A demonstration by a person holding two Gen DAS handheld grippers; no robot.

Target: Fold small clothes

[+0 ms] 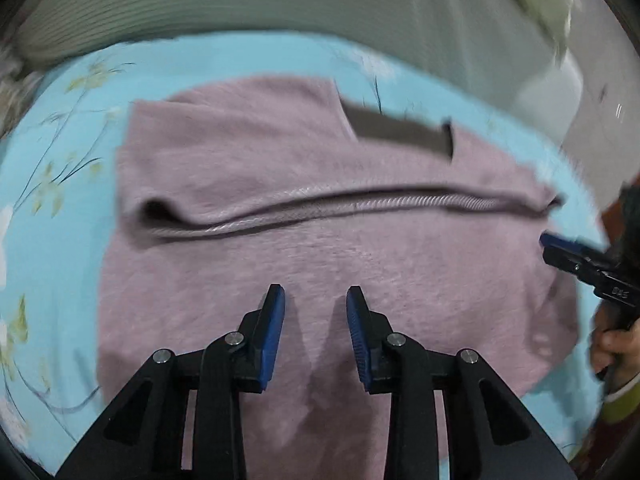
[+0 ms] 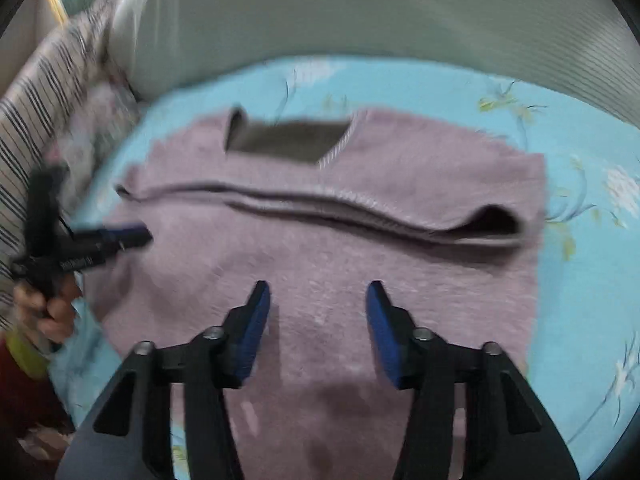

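Observation:
A mauve knitted garment (image 1: 328, 248) lies spread flat on a light-blue floral sheet (image 1: 60, 208); a ribbed hem edge (image 1: 320, 204) runs across its middle where one layer lies over another. It also shows in the right wrist view (image 2: 328, 248). My left gripper (image 1: 316, 300) hovers open and empty over the near part of the garment. My right gripper (image 2: 318, 296) is open and empty over the same cloth. The right gripper shows at the right edge of the left wrist view (image 1: 560, 248), and the left gripper at the left edge of the right wrist view (image 2: 128, 234).
A grey-green ribbed cushion or headboard (image 1: 240, 4) rises behind the sheet. A striped fabric (image 2: 36, 112) lies at the left in the right wrist view. A dark grey patch (image 2: 288, 140) shows at the garment's far opening.

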